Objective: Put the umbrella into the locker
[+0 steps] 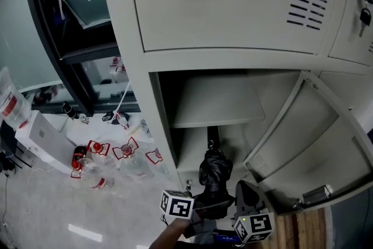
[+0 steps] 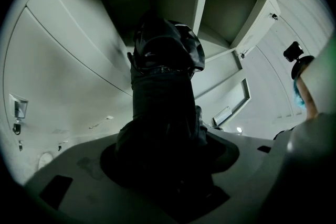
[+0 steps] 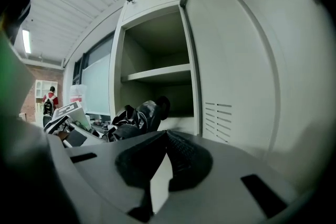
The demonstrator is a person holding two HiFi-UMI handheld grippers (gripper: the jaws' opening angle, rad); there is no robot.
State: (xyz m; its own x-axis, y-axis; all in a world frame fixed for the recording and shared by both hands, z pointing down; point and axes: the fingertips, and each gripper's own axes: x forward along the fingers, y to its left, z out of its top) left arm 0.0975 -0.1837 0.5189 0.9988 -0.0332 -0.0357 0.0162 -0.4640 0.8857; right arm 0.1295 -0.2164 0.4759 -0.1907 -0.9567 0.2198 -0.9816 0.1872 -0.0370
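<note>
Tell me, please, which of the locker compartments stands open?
The lower compartment, below the shut upper door: its own door is swung out to the right, and the umbrella points into it.

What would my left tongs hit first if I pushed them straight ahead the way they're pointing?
The left tongs grip the umbrella, whose tip would likely meet the locker's back wall below the shelf first; depth is unclear.

You see: your umbrella (image 1: 215,175) black | locker (image 1: 233,14) pale grey | cubes (image 1: 176,205) white, black square markers | bottles (image 1: 93,175) clear, red labels | floor (image 1: 306,230) brown wood
</note>
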